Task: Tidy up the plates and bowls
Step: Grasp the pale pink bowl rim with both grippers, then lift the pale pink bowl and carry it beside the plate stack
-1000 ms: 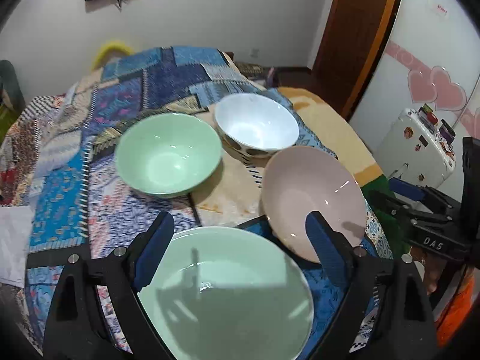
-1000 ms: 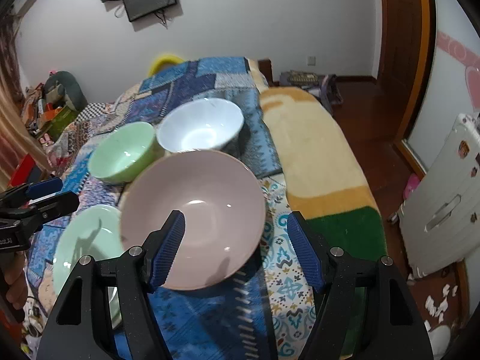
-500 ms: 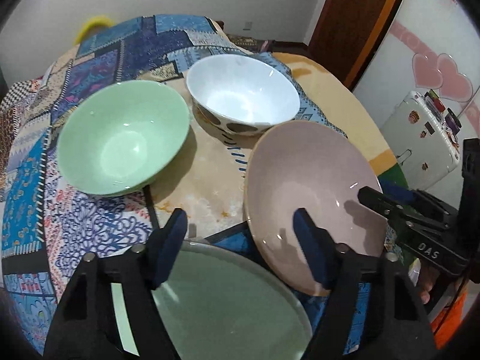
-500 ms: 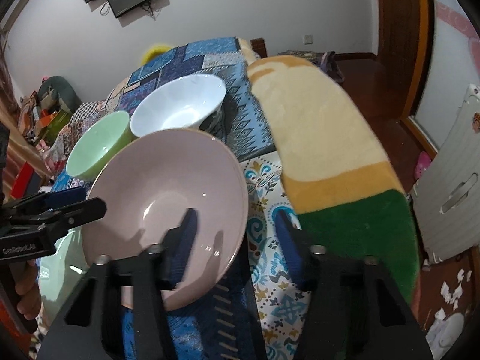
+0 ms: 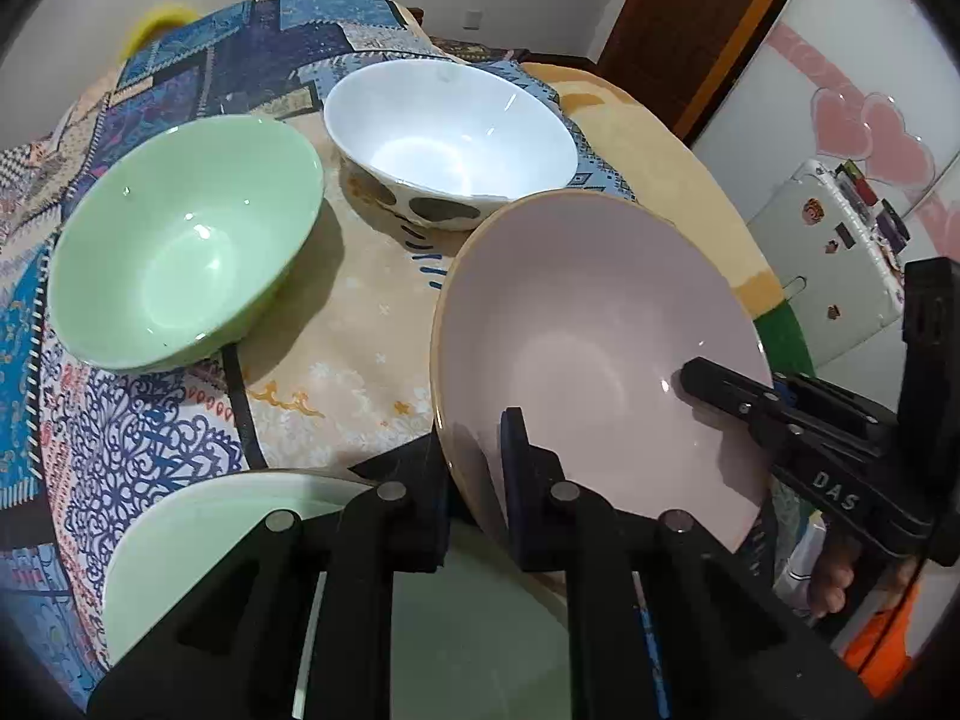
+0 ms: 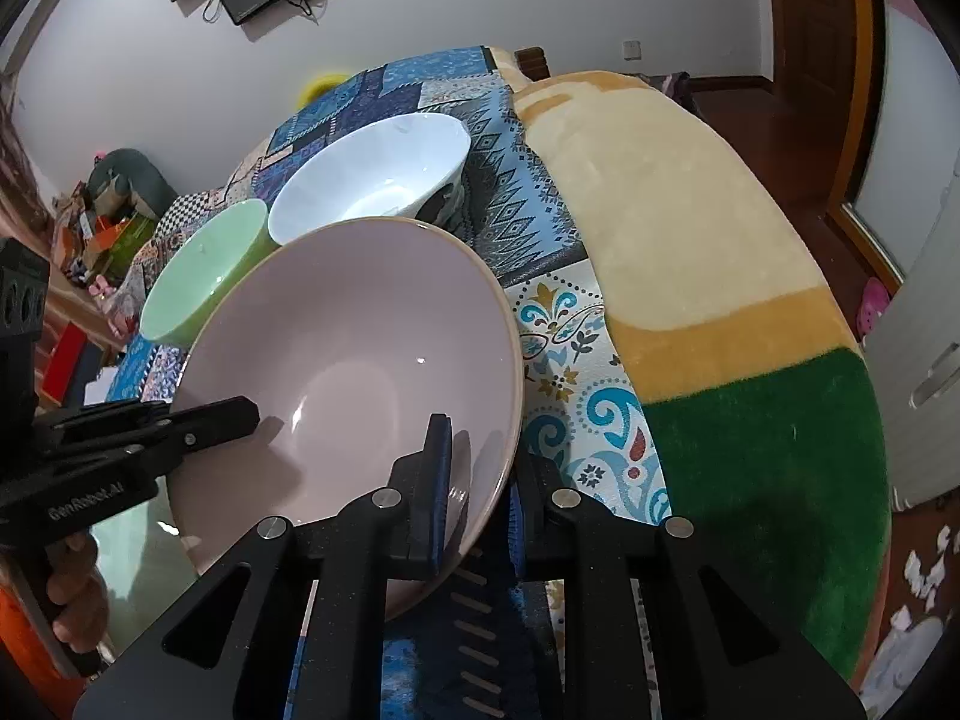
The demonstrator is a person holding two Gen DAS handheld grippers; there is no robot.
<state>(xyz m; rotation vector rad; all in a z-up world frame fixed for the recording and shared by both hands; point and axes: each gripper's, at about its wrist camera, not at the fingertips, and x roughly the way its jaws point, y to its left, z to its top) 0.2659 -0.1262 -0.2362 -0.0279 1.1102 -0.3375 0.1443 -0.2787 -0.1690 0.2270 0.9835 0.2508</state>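
Note:
A wide pink bowl [image 5: 588, 330] [image 6: 348, 348] sits on the patterned cloth between both grippers. My left gripper [image 5: 477, 438] is closing tight on its left rim, one pad inside the bowl and one outside. On the opposite rim my right gripper [image 6: 480, 450] is closing the same way, pads pressing the edge. Each gripper shows in the other's view: the right gripper [image 5: 708, 375] and the left gripper [image 6: 246, 414]. A green bowl [image 5: 180, 240] and a white spotted bowl [image 5: 450, 126] stand behind. A pale green plate [image 5: 198, 534] lies under my left gripper.
A patchwork cloth [image 5: 120, 420] covers the surface, with a yellow and green fleece blanket [image 6: 690, 228] on the right. A white cabinet [image 5: 828, 252] and a wooden door [image 5: 690, 18] stand beyond. A person's hand [image 6: 72, 588] holds the left gripper.
Both grippers were open a second ago. They came down toward the pink bowl and closed on its rim, the left from over the pale green plate.

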